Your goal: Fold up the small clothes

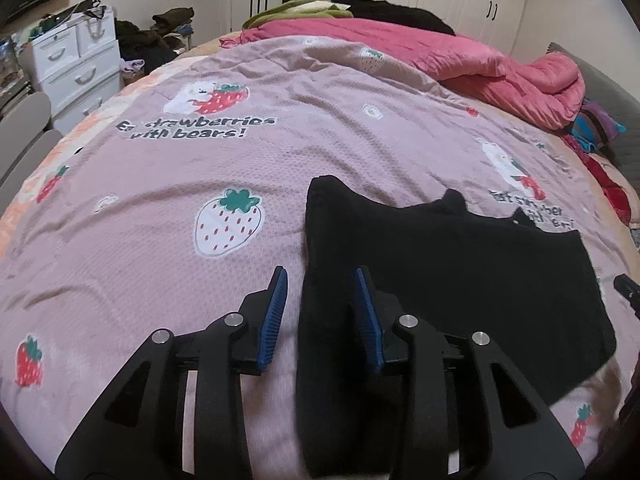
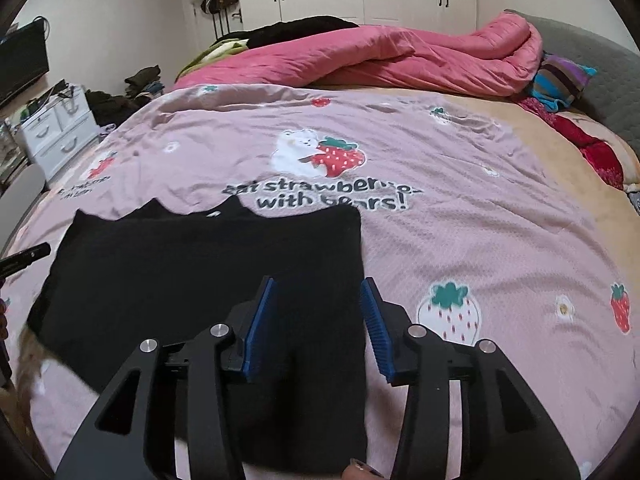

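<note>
Both the left gripper (image 1: 320, 312) and right gripper (image 2: 318, 320) stand partly open, gripping nothing, each straddling an edge of the flat black garment (image 1: 460, 272)

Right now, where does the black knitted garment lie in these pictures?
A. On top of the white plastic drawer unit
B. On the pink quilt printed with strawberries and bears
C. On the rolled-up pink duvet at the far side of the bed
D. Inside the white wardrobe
B: the black knitted garment lies flat on the pink quilt printed with strawberries and bears, just ahead of both open grippers.
</note>
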The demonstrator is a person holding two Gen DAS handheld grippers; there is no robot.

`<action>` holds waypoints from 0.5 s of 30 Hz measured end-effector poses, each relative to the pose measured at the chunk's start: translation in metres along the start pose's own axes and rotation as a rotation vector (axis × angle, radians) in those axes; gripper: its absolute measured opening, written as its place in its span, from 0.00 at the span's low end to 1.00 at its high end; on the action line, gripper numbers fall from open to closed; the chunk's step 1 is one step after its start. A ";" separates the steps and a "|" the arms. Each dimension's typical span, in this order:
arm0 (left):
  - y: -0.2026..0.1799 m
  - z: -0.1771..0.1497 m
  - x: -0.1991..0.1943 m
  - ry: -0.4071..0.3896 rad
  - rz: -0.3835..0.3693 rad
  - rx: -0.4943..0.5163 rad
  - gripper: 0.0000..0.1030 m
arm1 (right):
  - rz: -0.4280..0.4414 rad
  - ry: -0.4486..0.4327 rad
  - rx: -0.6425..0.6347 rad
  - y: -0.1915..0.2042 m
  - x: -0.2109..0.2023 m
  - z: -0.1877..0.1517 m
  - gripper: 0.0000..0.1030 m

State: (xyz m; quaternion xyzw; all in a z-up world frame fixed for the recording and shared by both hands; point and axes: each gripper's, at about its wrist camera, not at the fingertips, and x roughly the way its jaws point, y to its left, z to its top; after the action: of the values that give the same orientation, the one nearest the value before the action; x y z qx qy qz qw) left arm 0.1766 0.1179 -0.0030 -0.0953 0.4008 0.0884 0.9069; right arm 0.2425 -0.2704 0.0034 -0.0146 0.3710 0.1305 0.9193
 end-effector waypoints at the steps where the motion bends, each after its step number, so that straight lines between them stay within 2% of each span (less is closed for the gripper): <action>1: -0.001 -0.003 -0.005 -0.001 -0.002 0.002 0.29 | 0.005 0.002 -0.001 0.001 -0.003 -0.003 0.46; 9: -0.020 -0.029 -0.030 0.022 -0.043 0.033 0.41 | 0.043 0.052 -0.008 0.010 -0.011 -0.028 0.48; 15: -0.047 -0.052 -0.022 0.090 -0.069 0.096 0.41 | 0.049 0.142 -0.021 0.020 0.001 -0.045 0.52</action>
State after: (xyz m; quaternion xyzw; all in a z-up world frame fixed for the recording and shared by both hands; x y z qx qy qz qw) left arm 0.1363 0.0578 -0.0163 -0.0693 0.4416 0.0334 0.8939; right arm 0.2074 -0.2561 -0.0280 -0.0243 0.4342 0.1553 0.8870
